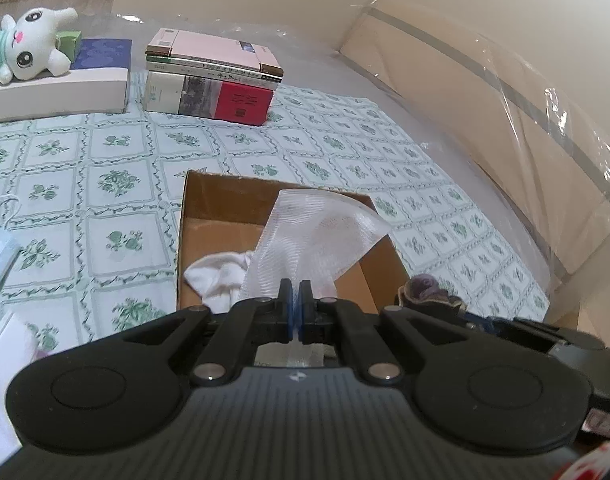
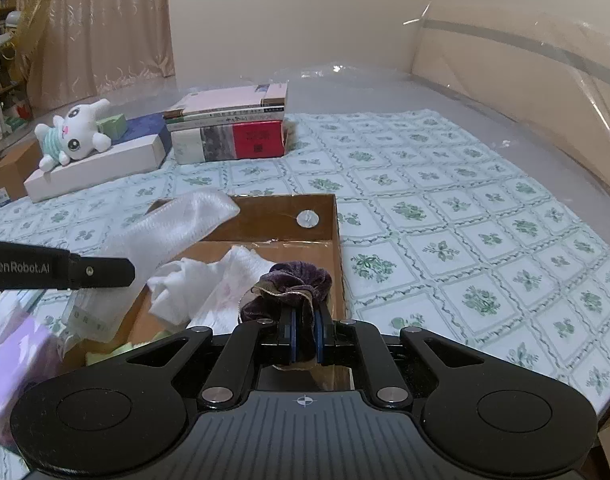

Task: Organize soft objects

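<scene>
Green-and-white floral cloth (image 2: 445,208) covers the whole bed we're working on, with clear plastic sheeting (image 1: 525,92) along the headboard side, so there's lots of free flat space to the right of the cardboard box (image 2: 333,240) in the right wrist view. Our box sits open, its brown walls upright and its far rim clear of the stack of books (image 2: 229,132) and the white plush bunny (image 2: 75,132) lying on a long white box (image 2: 101,168) at the back.

Our left gripper (image 1: 296,292) is pinched tight on a thin white mesh sock (image 1: 317,232) — ribbed, see-through, hanging over the box's near side. Our right gripper (image 2: 305,320) is clamped narrow on a purple velvet scrunchie (image 2: 297,280), crinkly and plush, held above the box's right near corner.

Down inside the box there's a soft crumpled white sock (image 2: 209,284) on the cardboard floor.
</scene>
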Demonstrator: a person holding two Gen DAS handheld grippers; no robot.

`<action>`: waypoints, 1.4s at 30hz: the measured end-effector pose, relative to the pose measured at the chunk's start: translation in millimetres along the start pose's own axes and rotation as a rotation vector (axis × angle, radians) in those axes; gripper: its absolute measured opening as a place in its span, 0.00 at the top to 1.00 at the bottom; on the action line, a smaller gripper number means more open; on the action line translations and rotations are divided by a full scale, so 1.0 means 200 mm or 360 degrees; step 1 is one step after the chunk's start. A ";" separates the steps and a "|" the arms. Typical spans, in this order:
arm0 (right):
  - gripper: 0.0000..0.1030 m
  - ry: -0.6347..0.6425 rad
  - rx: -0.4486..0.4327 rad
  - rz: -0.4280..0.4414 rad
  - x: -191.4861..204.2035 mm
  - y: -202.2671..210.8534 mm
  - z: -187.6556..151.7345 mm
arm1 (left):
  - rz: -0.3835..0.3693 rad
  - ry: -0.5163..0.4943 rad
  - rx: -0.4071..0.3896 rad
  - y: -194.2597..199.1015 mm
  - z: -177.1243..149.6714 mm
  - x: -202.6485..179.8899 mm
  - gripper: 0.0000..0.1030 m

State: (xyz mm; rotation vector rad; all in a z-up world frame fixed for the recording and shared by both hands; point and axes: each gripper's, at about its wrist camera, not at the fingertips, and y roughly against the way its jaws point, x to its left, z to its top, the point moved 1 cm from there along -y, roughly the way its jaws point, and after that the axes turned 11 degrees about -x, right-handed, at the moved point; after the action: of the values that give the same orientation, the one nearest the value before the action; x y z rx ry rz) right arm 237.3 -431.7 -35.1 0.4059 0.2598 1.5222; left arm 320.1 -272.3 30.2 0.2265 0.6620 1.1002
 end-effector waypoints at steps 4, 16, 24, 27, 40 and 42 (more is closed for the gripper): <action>0.92 -0.0009 0.0016 0.0006 -0.01 -0.08 0.02 | -0.0018 0.0067 0.0014 -0.08 0.05 0.03 0.99; 0.91 -0.0026 0.0001 0.0005 -0.02 -0.17 0.06 | -0.0184 0.0302 0.0056 -0.17 0.11 0.03 0.99; 0.91 -0.0038 0.0026 -0.0004 -0.05 -0.19 0.02 | -0.0091 0.0363 0.0152 -0.24 0.00 0.13 0.99; 0.91 -0.0044 0.0034 -0.0002 -0.05 -0.20 0.01 | -0.0124 0.0379 0.0184 -0.24 -0.04 0.11 0.99; 0.91 -0.0041 0.0071 0.0031 -0.05 -0.22 -0.04 | -0.0001 0.0238 0.0151 -0.17 -0.04 0.19 0.67; 0.91 -0.0045 0.0074 0.0041 -0.04 -0.22 -0.04 | -0.0004 0.0229 0.0118 -0.12 0.00 0.21 0.67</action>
State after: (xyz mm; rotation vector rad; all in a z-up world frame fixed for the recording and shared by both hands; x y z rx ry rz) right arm 273.5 -438.7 -60.9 0.4690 0.2693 1.5365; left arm 350.1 -247.2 2.6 0.2116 0.8321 1.0976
